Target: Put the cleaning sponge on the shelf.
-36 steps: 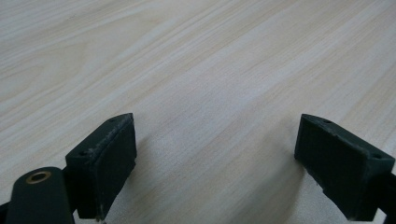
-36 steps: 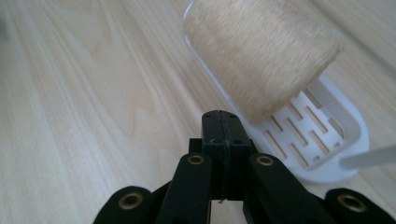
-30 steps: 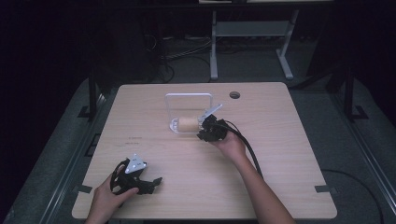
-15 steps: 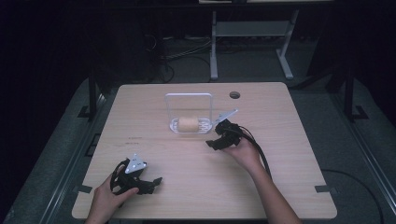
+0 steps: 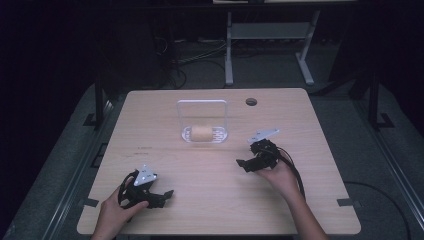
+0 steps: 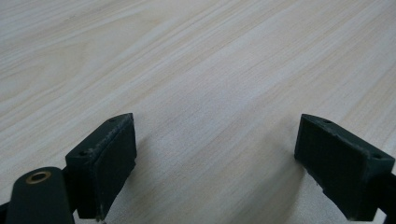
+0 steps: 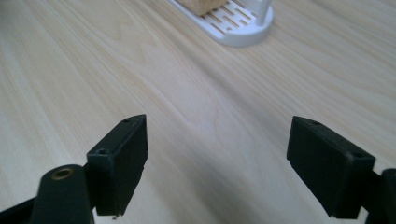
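A white slotted rack (image 5: 217, 136) with an upright clear frame stands at the middle back of the wooden table (image 5: 310, 150). A tan cylinder-shaped piece (image 5: 202, 133) lies on its base. My right gripper (image 5: 244, 164) is off to the rack's right and nearer the person, and its jaws have just been opening, with nothing between them. In the right gripper view the gripper (image 7: 217, 163) stands open over bare wood, with the rack (image 7: 238, 28) and the tan piece (image 7: 203, 5) at the top edge. My left gripper (image 5: 166, 196) rests open near the front left, its jaws (image 6: 215, 163) wide over wood.
A round cable hole (image 5: 251, 102) sits in the table's back right part. Behind the table stands a grey metal frame (image 5: 265, 35) with cables on the dark floor. Black bars run along both table sides.
The right gripper drew back from the rack toward the right and the near side, and its jaws opened. The tan piece stayed on the rack. The left gripper kept still.
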The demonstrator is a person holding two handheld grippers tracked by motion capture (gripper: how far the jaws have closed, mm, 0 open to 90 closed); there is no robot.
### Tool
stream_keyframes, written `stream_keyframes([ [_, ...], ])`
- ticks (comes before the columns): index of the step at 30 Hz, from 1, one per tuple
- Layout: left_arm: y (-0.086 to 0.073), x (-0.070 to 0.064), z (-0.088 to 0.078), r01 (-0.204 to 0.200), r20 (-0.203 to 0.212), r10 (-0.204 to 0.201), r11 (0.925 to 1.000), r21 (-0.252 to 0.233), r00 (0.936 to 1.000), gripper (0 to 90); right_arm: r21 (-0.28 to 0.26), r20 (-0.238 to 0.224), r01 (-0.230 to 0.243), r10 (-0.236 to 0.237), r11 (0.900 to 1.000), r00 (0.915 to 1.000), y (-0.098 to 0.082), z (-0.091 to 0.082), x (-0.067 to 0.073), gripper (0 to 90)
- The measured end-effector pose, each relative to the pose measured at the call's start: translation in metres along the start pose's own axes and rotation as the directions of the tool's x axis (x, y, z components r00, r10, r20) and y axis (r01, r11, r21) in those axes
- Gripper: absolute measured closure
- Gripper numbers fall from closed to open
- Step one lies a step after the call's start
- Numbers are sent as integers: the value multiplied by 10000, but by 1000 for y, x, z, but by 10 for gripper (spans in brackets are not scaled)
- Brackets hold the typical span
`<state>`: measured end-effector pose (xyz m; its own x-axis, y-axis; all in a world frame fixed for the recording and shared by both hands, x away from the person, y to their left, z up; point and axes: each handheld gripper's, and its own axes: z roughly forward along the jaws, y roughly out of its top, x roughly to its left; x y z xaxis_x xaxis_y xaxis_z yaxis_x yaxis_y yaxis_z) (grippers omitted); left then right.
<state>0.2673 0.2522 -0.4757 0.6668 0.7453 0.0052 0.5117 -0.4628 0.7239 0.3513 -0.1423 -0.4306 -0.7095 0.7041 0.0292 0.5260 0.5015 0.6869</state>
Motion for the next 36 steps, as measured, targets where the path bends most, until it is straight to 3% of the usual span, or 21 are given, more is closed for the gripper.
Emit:
stream_keyframes([
  [15,0,0,0,1,1,-1,10000,-1,10000,121,-667,428,-817,846,9944,9955,-62,-36,5,156],
  [28,0,0,0,3,0,-3,10000,-5,10000,121,-808,892,-1734,1804,9815,9795,-116,-52,8,131],
  [36,0,0,0,-30,1,30,10000,24,10000,121,-676,1398,-1623,1704,9844,9754,-127,-50,10,108],
])
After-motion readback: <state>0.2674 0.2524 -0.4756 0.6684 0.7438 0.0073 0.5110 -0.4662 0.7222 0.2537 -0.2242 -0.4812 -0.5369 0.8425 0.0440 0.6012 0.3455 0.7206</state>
